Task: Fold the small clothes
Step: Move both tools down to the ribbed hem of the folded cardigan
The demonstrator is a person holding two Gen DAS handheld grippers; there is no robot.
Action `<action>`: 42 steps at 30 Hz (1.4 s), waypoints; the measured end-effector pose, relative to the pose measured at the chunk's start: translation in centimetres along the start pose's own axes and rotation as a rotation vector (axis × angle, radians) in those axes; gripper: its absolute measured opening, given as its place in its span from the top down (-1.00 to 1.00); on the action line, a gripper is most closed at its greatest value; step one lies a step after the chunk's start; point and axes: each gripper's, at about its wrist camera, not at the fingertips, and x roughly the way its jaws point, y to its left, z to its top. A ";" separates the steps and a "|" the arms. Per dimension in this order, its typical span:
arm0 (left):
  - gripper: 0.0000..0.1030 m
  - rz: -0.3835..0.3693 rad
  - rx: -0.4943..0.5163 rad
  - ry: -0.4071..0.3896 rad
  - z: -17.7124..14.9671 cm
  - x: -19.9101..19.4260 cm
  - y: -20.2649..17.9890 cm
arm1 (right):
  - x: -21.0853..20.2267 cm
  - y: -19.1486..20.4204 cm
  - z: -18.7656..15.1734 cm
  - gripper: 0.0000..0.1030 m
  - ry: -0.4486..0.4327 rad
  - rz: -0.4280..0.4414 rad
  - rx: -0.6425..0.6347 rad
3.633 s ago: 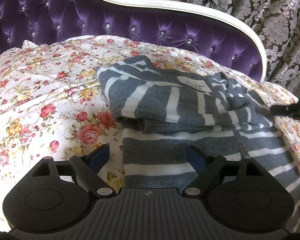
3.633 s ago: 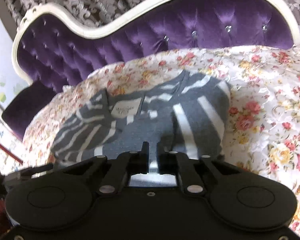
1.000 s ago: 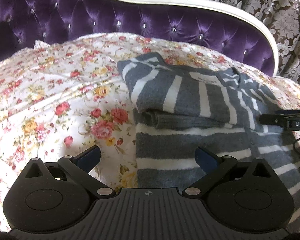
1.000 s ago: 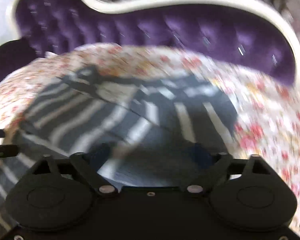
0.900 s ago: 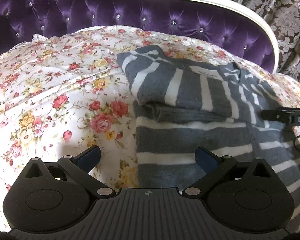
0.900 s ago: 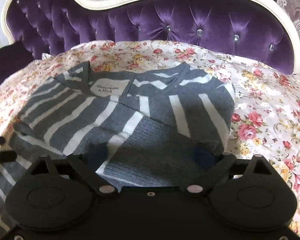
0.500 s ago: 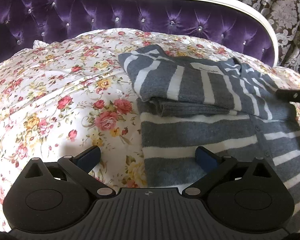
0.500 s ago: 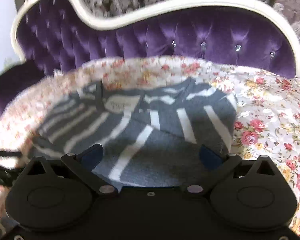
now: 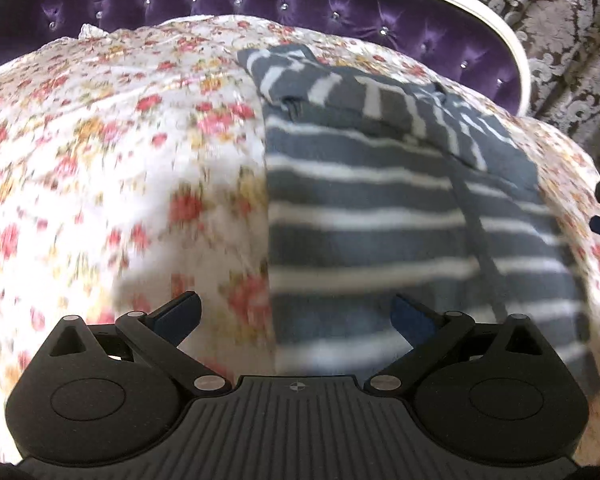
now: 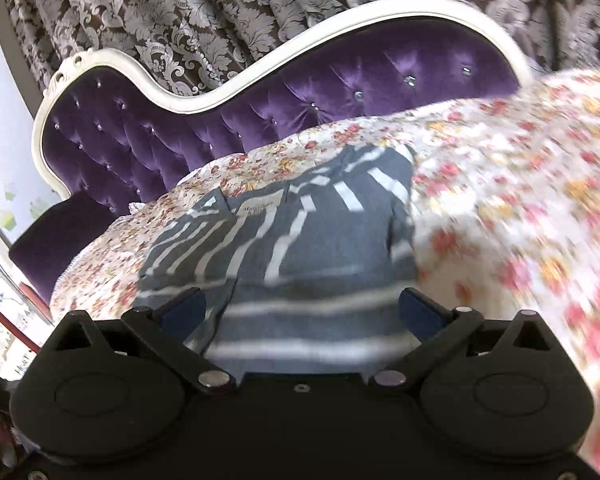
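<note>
Motion is blurring the floral bedspread [image 9: 148, 184] at nine o'clock; the striped sweater's [image 10: 300, 264] label is staying unreadable.

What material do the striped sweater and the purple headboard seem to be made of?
The striped sweater looks like soft knitted wool or cotton: matte, thick, folding limply. The purple headboard looks like velvet: it shines in patches, is tufted with small shiny buttons, and sits in a glossy white frame, maybe painted wood.
</note>
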 end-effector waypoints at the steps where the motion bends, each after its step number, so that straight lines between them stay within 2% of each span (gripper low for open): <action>1: -0.98 -0.001 0.003 0.003 -0.5 -0.4 -0.1 | -0.7 -0.1 -0.4 -0.99 0.009 -0.002 0.010; 7: -0.98 -0.025 -0.013 0.012 -3.3 -2.8 -0.5 | -3.1 -1.2 -2.6 -0.99 0.097 0.013 0.118; 15: -0.98 -0.034 -0.040 0.000 -5.7 -4.9 -0.2 | -4.2 -3.4 -4.6 -0.99 0.170 0.000 0.244; 25: -0.98 -0.039 -0.048 -0.005 -7.2 -6.1 -0.1 | -2.2 -2.8 -5.6 -0.99 0.334 -0.060 0.153; 31: -0.98 -0.049 -0.056 -0.018 -7.3 -6.3 0.1 | -1.1 -3.0 -6.2 -0.99 0.387 -0.019 0.187; 35: -0.98 -0.057 -0.058 -0.021 -7.4 -6.2 0.2 | -0.6 -3.2 -6.5 -0.99 0.393 0.015 0.236; 42: -0.98 -0.083 -0.053 -0.021 -7.1 -5.8 -0.2 | -0.8 -3.2 -6.5 -0.99 0.386 0.041 0.249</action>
